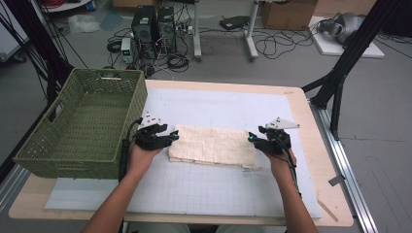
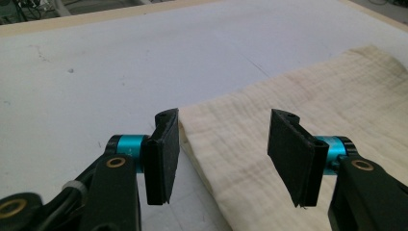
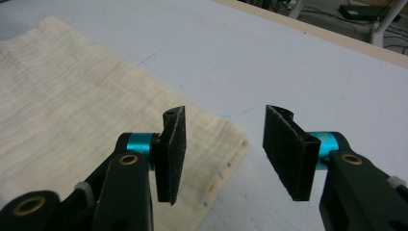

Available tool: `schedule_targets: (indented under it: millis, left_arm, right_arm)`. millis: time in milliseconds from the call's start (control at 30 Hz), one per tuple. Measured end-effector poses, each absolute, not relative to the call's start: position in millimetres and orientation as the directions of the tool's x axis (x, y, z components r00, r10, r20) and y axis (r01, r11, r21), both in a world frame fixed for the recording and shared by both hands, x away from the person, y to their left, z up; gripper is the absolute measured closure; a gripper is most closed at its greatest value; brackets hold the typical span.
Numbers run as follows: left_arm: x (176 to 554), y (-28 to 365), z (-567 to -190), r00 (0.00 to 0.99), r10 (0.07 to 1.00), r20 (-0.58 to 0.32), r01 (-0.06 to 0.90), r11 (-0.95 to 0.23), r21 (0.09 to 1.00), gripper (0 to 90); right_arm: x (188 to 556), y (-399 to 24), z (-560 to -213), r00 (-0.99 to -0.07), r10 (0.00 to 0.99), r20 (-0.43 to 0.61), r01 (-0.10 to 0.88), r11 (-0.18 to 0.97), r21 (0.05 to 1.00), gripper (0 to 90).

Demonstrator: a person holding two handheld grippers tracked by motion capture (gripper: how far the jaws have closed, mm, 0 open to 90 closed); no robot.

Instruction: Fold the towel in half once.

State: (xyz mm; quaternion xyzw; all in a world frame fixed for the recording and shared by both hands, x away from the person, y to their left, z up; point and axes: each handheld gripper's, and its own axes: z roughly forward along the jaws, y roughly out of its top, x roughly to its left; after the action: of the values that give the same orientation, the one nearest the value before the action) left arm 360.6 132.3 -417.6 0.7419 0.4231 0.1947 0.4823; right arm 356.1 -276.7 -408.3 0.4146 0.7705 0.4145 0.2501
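A folded cream cloth point(image 1: 213, 144) lies flat on the white mat point(image 1: 218, 107) in the middle of the table. My left gripper point(image 1: 173, 138) is at the cloth's left end, open, its jaws straddling the cloth's corner point(image 2: 202, 120). In the left gripper view the cloth point(image 2: 298, 96) runs off to the right past the left gripper point(image 2: 223, 144). My right gripper point(image 1: 251, 138) is at the cloth's right end, open, with the cloth's right edge point(image 3: 231, 144) between and under its jaws. The right gripper point(image 3: 223, 144) holds nothing.
A green woven basket point(image 1: 85, 124) stands at the table's left, close beside my left hand. The wooden table edge point(image 1: 311, 126) runs along the right. Cables, computer cases and stand legs lie on the floor beyond the table.
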Motion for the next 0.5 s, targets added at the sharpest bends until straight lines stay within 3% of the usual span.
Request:
schedule_targets:
  millis: [233, 333, 500]
  left_arm:
    - [341, 138, -423, 0.593, 0.791, -0.150, 0.455, -0.175, 0.873, 41.8]
    - [331, 140, -424, 0.618, 0.773, -0.145, 0.440, -0.187, 0.879, 52.2]
    - [320, 143, -431, 0.627, 0.766, -0.140, 0.444, -0.204, 0.873, 58.7]
  right_arm:
    - [329, -284, -412, -0.557, 0.829, -0.045, 0.425, 0.332, 0.842, 49.4]
    - [315, -285, -414, -0.580, 0.812, -0.062, 0.423, 0.365, 0.829, 49.4]
    - [295, -292, -422, -0.580, 0.813, -0.051, 0.429, 0.358, 0.830, 49.2]
